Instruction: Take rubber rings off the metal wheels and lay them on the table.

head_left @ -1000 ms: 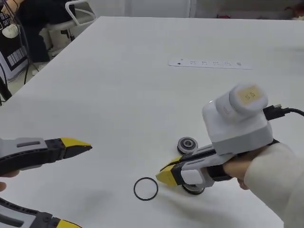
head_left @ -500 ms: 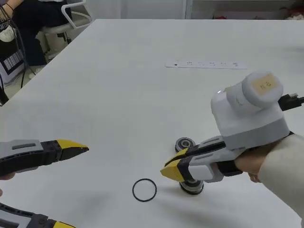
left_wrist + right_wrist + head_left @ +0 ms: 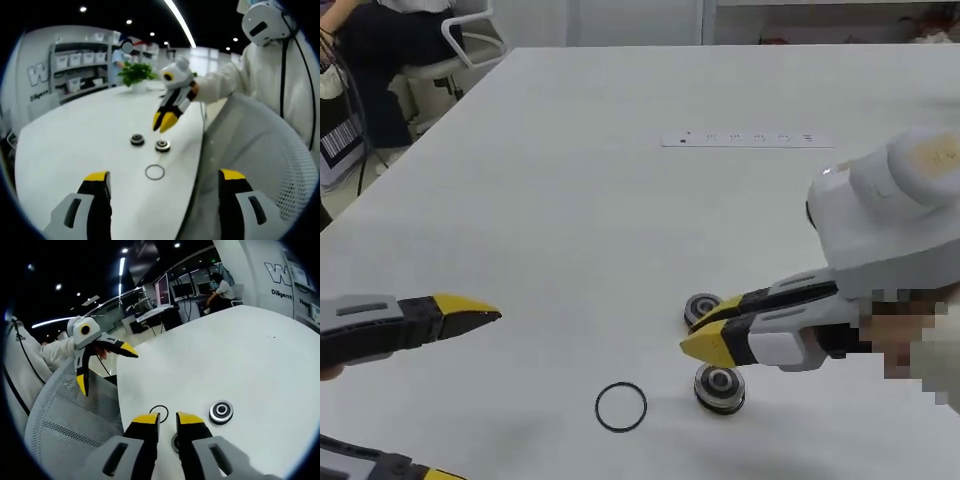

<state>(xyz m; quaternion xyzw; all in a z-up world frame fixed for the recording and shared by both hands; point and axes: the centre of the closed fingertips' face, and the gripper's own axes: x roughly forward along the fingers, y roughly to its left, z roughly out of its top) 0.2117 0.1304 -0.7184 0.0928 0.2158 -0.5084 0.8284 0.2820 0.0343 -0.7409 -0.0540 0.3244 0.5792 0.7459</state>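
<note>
A loose black rubber ring (image 3: 621, 407) lies flat on the white table (image 3: 570, 200). Right of it stands a small metal wheel (image 3: 720, 388) with a dark rim, and a second wheel (image 3: 703, 308) sits just behind it. My right gripper (image 3: 700, 338) hovers above and between the two wheels, its jaws a narrow gap apart with nothing in them. The near wheel (image 3: 174, 442) shows through that gap, with the ring (image 3: 159, 411) ahead. My left gripper (image 3: 465, 393) waits wide open at the left, aimed at the ring (image 3: 154, 172), holding nothing.
A white power strip (image 3: 747, 140) lies flat further back on the table. An office chair (image 3: 460, 45) stands past the far left corner, and the table's left edge runs diagonally there. A mesh chair back (image 3: 260, 150) is close by the person's body.
My right gripper has risen and drawn back to the right, uncovering the near wheel. The ring, both wheels and the left gripper have stayed put.
</note>
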